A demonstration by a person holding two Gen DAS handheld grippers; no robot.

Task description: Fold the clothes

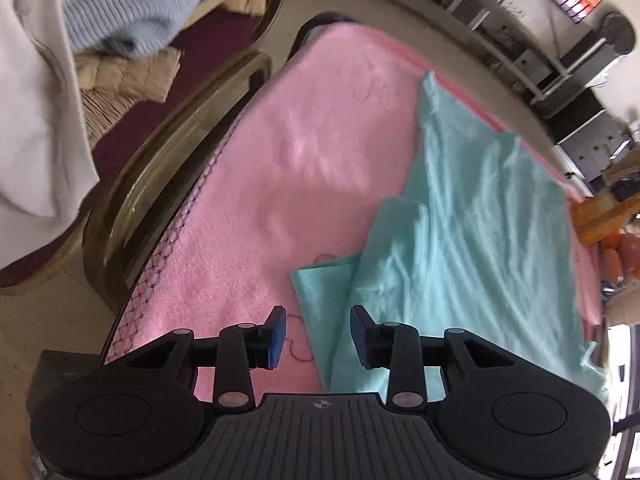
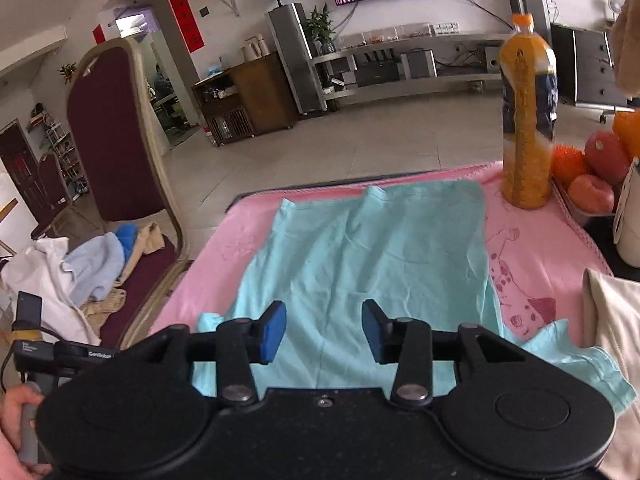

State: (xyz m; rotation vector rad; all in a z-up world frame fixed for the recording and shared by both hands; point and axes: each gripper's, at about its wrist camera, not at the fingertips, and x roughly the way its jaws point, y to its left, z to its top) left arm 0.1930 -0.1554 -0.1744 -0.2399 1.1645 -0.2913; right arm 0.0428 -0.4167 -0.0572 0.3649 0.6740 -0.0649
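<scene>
A mint-green T-shirt (image 2: 368, 248) lies spread on a pink towel (image 2: 532, 248) covering the table. It also shows in the left wrist view (image 1: 472, 216), with one sleeve (image 1: 324, 284) sticking out over the pink towel (image 1: 272, 168). My left gripper (image 1: 318, 336) is open and empty, just above that sleeve's edge. My right gripper (image 2: 324, 330) is open and empty, hovering over the shirt's near end.
A maroon chair (image 2: 116, 148) left of the table holds a pile of clothes (image 2: 88, 268), also visible in the left wrist view (image 1: 80, 40). An orange drink bottle (image 2: 528, 112) and a fruit tray (image 2: 592, 184) stand at the far right. A beige garment (image 2: 612, 320) lies near right.
</scene>
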